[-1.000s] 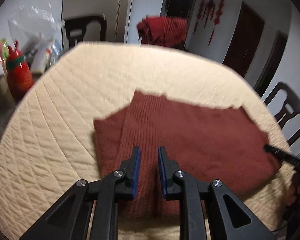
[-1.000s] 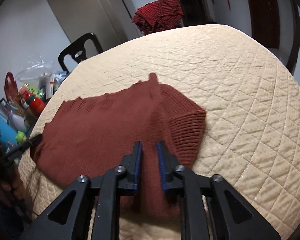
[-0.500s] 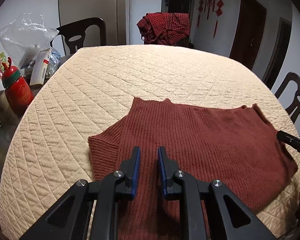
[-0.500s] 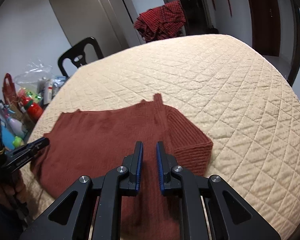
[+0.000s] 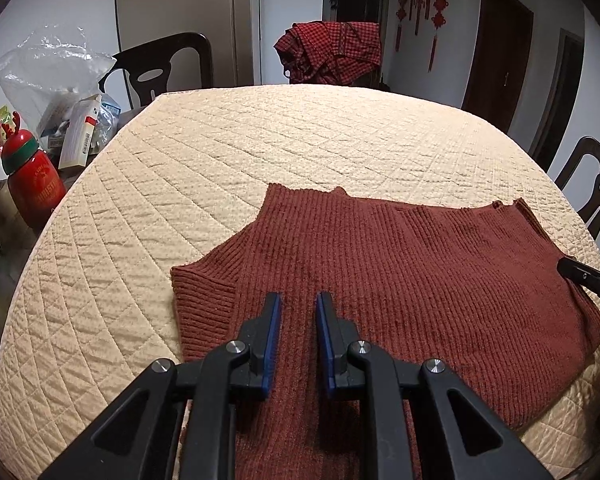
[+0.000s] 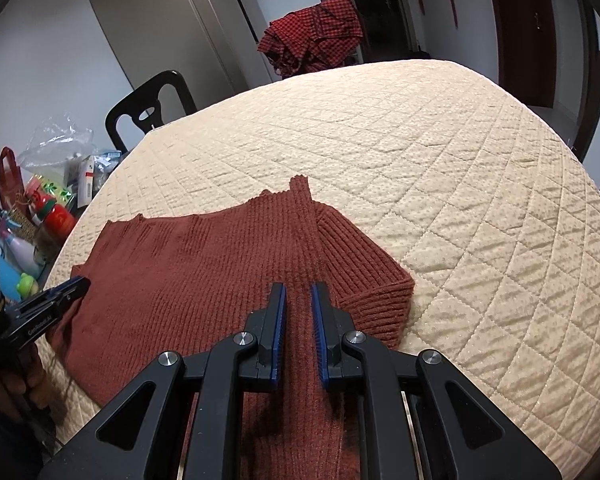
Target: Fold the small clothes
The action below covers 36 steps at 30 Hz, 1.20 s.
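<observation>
A rust-red knitted sweater (image 5: 400, 272) lies flat on the quilted cream tablecloth (image 5: 260, 152), with its sleeves folded in. It also shows in the right wrist view (image 6: 204, 276). My left gripper (image 5: 298, 300) hovers over the sweater's left part, jaws slightly apart with nothing between them. My right gripper (image 6: 299, 290) hovers over the sweater's right part, jaws slightly apart and empty. The right gripper's tip shows at the left wrist view's right edge (image 5: 580, 276); the left gripper shows at the right wrist view's left edge (image 6: 56, 300).
A red checked garment (image 5: 332, 52) hangs on a chair at the far side. Dark chairs (image 5: 160, 68) stand around the table. A red bottle (image 5: 34, 184), a plastic bag (image 5: 48, 68) and boxes crowd the left side.
Both grippers have pulled back and lifted off the sweater, so more of the table shows. The sweater stays flat.
</observation>
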Available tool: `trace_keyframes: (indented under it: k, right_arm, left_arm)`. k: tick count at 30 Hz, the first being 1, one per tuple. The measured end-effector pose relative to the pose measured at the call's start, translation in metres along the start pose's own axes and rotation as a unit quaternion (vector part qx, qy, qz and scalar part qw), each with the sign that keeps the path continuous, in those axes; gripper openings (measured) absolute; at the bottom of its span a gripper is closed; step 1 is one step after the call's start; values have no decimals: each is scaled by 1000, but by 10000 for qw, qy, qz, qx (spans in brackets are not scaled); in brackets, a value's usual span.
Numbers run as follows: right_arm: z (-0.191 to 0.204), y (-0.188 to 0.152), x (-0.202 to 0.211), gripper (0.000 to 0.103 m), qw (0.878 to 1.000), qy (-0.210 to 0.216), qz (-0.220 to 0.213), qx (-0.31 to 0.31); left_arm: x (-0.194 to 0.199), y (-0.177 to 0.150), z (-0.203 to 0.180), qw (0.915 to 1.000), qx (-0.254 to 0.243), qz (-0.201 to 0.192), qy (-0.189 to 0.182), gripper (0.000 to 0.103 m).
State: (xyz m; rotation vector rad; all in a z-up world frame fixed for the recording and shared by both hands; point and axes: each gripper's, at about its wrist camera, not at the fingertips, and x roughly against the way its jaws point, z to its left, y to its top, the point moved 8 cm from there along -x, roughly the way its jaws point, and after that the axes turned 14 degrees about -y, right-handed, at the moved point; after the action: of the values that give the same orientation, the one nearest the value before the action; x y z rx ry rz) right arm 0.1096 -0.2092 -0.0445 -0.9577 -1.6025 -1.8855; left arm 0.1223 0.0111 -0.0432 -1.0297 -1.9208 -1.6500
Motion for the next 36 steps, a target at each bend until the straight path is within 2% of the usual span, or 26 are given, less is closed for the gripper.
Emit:
trace_keyframes:
  k: [10,16,23,30,36]
  right_arm:
    - [3,1,1,14,9999,-58,63,58]
    - [10,1,15,15,9996,-147,-93,219]
    - [38,-2,30,15,9976,-7,-233,648]
    - [82,-11,35,15,9930,314,-279,1100]
    - [115,-26,27,15,9875,483,-148,1495]
  left_arm:
    - [3,1,0,10000,33,38,30,21]
    - [14,6,0,9999,23,-75,140,21]
    - [28,7,4,9994,18,-235,258,21]
    - [35,-3,23,9989,260,-260,277,38]
    - [32,-22,47,9975,686,-150,55,45]
